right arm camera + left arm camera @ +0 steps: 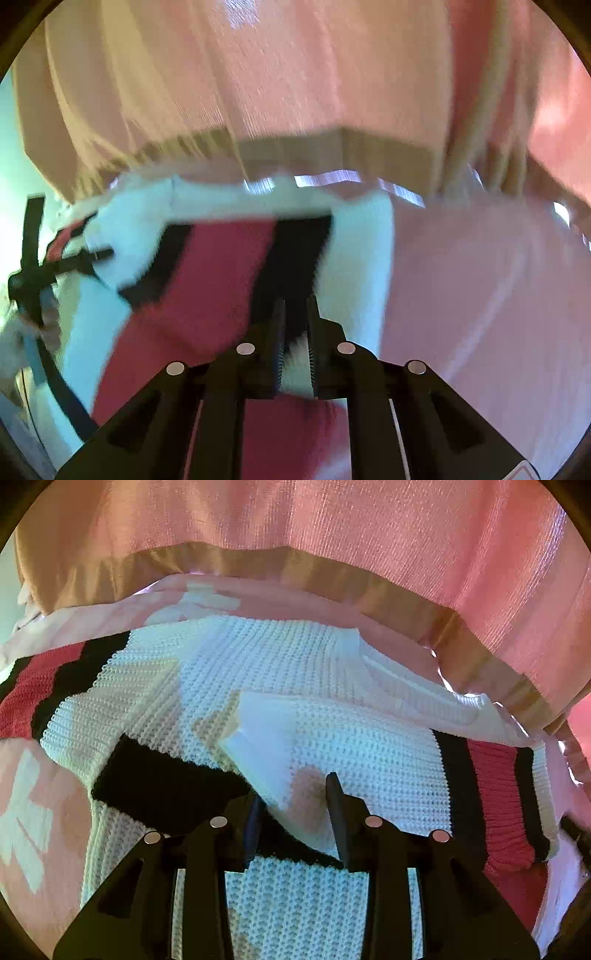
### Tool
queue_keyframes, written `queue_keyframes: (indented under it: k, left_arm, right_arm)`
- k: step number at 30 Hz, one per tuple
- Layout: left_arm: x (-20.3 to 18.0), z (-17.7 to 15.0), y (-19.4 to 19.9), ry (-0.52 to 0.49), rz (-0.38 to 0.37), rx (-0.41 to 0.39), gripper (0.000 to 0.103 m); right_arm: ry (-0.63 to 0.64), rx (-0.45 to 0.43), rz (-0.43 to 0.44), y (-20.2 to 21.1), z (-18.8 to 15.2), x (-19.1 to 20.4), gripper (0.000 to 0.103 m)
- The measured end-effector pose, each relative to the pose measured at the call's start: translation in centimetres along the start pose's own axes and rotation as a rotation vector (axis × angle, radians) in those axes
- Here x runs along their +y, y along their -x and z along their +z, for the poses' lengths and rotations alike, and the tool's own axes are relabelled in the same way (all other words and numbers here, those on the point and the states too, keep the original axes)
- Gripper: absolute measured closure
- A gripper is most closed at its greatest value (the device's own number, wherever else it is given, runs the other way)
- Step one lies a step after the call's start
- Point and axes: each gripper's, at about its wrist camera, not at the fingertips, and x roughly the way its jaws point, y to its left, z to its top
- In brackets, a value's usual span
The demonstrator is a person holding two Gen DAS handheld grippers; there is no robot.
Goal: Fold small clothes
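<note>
A: Where is the sweater (295, 686)?

B: In the left wrist view it fills the middle of the frame, a white knit lying on a pink patterned bedcover (33, 812), with a pink curtain (369, 535) hanging across the top. Red and black striped parts sit at the far left and lower right, and one black-edged sleeve is already turned in over the body.

A: And the left tool (295, 812)?

B: Released. Its jaws stand apart over a folded white flap at the lower centre, with cloth between them but not pinched; I judge it has let that fold lie.

A: The right tool (295, 317)?

B: Clenched on the sweater's striped edge at the lower centre of its own blurred view, white and black knit caught between the pads. Holding that edge probably lets the person carry this side over the body for the next fold.
</note>
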Motion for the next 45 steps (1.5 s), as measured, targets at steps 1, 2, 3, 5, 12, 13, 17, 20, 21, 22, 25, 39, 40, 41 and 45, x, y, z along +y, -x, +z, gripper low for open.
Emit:
queue_keyframes:
  k: [1, 2, 3, 5, 12, 13, 17, 20, 21, 22, 25, 39, 40, 41, 45]
  left_arm:
    - [0.0, -0.1, -0.2, 0.002, 0.002, 0.003, 0.070]
    - [0.0, -0.1, -0.2, 0.000, 0.003, 0.003, 0.070]
    - [-0.1, -0.2, -0.2, -0.006, 0.005, 0.002, 0.070]
    - [0.1, -0.1, -0.1, -0.005, 0.000, 0.007, 0.070]
    - [0.7, 0.2, -0.3, 0.001, -0.008, 0.007, 0.070]
    - [0.7, 0.2, -0.3, -0.003, -0.004, 0.004, 0.070]
    - [0.9, 0.4, -0.6, -0.007, 0.003, -0.001, 0.070]
    - [1.0, 0.6, -0.8, -0.003, 0.006, -0.004, 0.070]
    - [1.0, 0.6, -0.9, -0.005, 0.008, -0.005, 0.070]
    - [0.9, 0.6, -1.0, -0.011, 0.013, -0.008, 0.070]
    - [0.8, 0.6, -1.0, -0.018, 0.021, -0.013, 0.070]
    - [0.5, 0.2, -0.3, -0.017, 0.048, -0.017, 0.070]
    - [0.5, 0.2, -0.3, -0.015, 0.046, -0.017, 0.070]
    - [0.6, 0.2, -0.3, -0.014, 0.045, -0.016, 0.070]
    - [0.9, 0.2, 0.4, 0.007, 0.042, -0.029, 0.070]
  right_arm:
    - [-0.002, 0.001, 0.006, -0.6, 0.9, 0.2, 0.093]
    - [0.000, 0.008, 0.006, -1.8, 2.1, 0.3, 0.093]
    - [0.010, 0.018, -0.004, -2.7, 2.7, 0.5, 0.090]
    - [0.043, 0.045, -0.028, -4.7, 3.9, 1.1, 0.087]
    - [0.174, 0.083, -0.042, -9.7, 5.3, 3.2, 0.059]
    - [0.185, 0.109, -0.049, -10.6, 5.3, 3.3, 0.059]
    - [0.169, 0.117, -0.029, -11.5, 6.1, 3.3, 0.100]
    - [0.074, 0.039, -0.034, -10.5, 7.3, 1.6, 0.100]
    - [0.064, 0.060, -0.035, -10.9, 7.3, 1.3, 0.100]
    - [0.065, 0.101, -0.029, -11.5, 7.1, 1.2, 0.100]
    - [0.077, 0.082, -0.014, -8.7, 6.3, 1.8, 0.098]
    - [-0.027, 0.147, 0.001, -0.9, -3.6, -1.1, 0.103]
    - [-0.019, 0.117, 0.004, -0.3, -3.3, -0.8, 0.103]
    - [-0.007, 0.097, 0.006, 0.0, -3.1, -0.3, 0.103]
    - [0.004, 0.158, -0.053, -2.0, -4.8, -0.6, 0.103]
